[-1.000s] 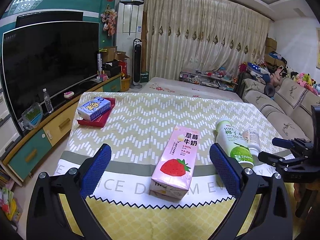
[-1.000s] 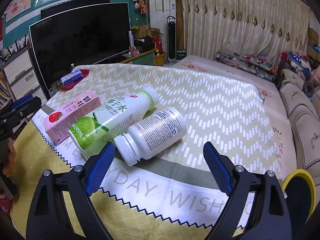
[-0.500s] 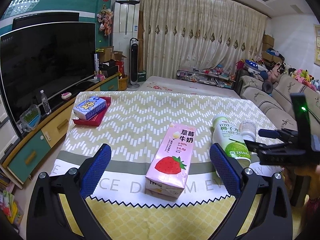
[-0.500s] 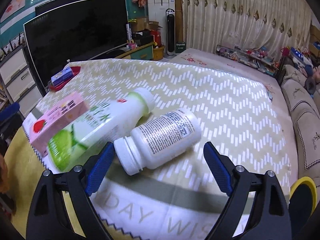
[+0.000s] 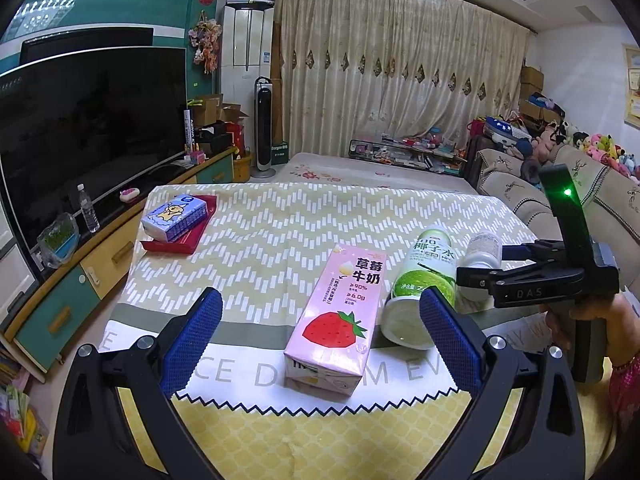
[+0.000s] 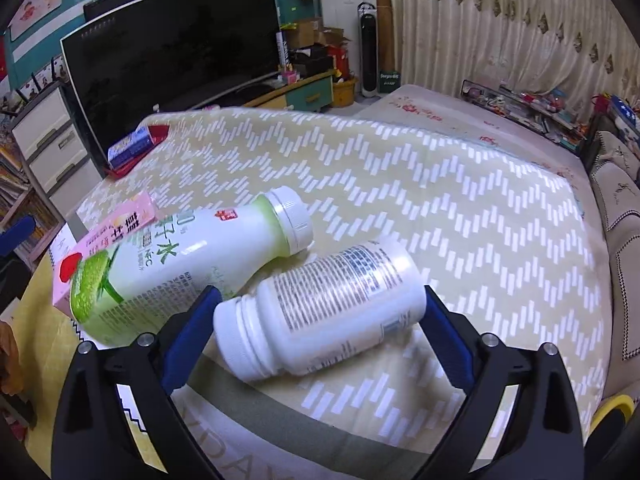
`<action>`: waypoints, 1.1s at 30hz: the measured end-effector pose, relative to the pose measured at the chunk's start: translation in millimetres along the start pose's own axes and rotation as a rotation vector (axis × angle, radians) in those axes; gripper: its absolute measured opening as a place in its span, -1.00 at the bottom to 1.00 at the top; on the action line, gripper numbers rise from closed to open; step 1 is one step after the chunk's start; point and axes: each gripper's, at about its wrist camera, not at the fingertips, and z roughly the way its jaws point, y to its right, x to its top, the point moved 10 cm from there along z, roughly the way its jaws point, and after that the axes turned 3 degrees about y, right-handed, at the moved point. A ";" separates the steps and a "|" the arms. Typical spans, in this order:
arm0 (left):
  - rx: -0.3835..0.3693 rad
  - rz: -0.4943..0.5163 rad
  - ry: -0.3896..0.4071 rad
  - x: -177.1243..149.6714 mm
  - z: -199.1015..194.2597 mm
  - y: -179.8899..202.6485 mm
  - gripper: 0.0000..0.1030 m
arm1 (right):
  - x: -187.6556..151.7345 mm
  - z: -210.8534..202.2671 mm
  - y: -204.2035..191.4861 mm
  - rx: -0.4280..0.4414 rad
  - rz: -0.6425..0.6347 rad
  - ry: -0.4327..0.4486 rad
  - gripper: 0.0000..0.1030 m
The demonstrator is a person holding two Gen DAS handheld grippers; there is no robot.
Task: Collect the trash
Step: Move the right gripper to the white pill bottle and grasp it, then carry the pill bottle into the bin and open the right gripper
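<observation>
A: How far is the trash collecting getting?

B: Judging by what is lying out, hardly begun. Three pieces are still sitting on the surface [image 5: 280,232]: the pink strawberry milk carton [image 5: 338,316], the green coconut water bottle [image 6: 176,268] and the white pill bottle [image 6: 320,316], all on their sides. No bin is showing in either view.

A: Where is the right hand-held gripper [image 6: 320,328] sitting?

B: Its fingers are standing wide apart with the white pill bottle lying crosswise between them, cap toward the left finger. I am not seeing the pads pressing on it. The green coconut water bottle is lying just beside it, looking as if it is touching near the cap.

A: And the left hand-held gripper [image 5: 320,340]?

B: Also spread apart and holding nothing. The pink strawberry milk carton is lying ahead between its fingers, not gripped. Its right finger is partly covering the green bottle's base.
</observation>
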 end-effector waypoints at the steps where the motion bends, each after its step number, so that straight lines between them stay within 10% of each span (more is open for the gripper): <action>1: 0.001 0.000 0.000 0.4 0.0 -0.1 0.89 | -0.5 -0.3 -0.9 -0.011 -0.008 0.000 0.74; 19: -0.022 0.031 -0.001 -2.1 -1.0 10.1 0.89 | -45.9 -111.5 37.3 -0.119 0.104 0.088 0.74; 33: -0.084 0.089 0.020 -3.7 -5.4 32.1 0.89 | -150.9 -205.9 214.4 -0.470 0.395 0.086 0.74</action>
